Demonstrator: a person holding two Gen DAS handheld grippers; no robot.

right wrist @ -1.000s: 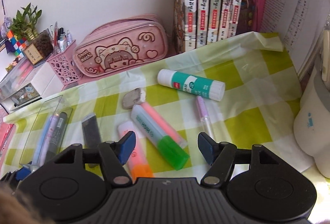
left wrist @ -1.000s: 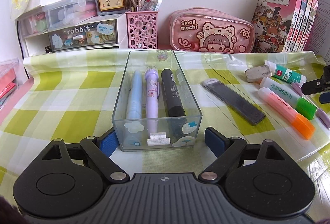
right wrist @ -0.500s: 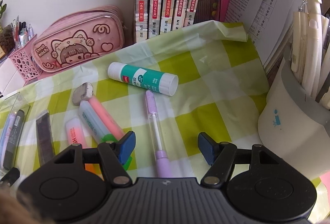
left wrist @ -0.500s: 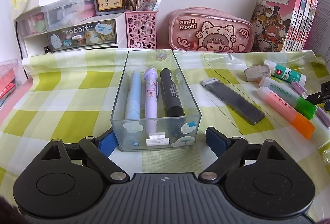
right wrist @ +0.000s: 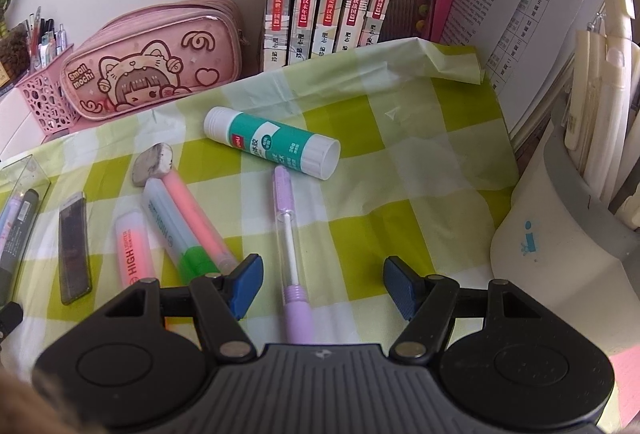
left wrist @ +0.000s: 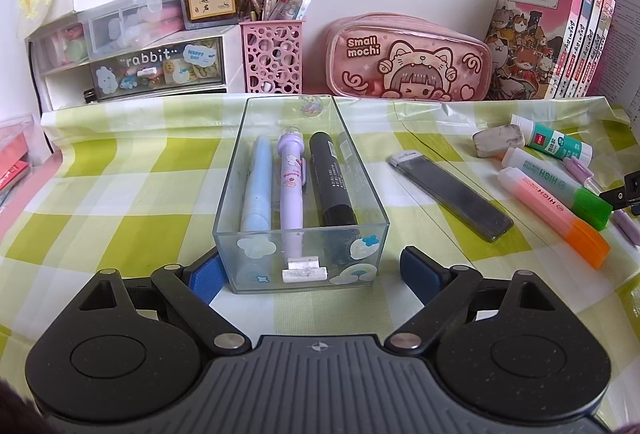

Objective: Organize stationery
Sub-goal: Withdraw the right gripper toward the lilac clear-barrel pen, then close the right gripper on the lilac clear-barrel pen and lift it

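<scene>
The purple pen (right wrist: 291, 242), a slim tube with a clear middle and ribbed lilac grip, lies on the checked plastic tablecloth (right wrist: 400, 194) between the spread blue pads of your right gripper (right wrist: 323, 284), nearer the left pad and touching neither; beyond its tip lies the round teal-and-white glue stick (right wrist: 272, 142); to its left lie a green-capped highlighter (right wrist: 172, 234), an orange highlighter (right wrist: 134, 254), a flat dark lead case (right wrist: 74, 246) and a smudged grey eraser (right wrist: 153, 164). Your left gripper (left wrist: 308, 270) is spread wide at the near end of the clear rectangular box (left wrist: 240, 170); inside lie a pale blue pen (left wrist: 258, 186), a lilac pen (left wrist: 292, 182) and a black marker (left wrist: 332, 182), side by side.
</scene>
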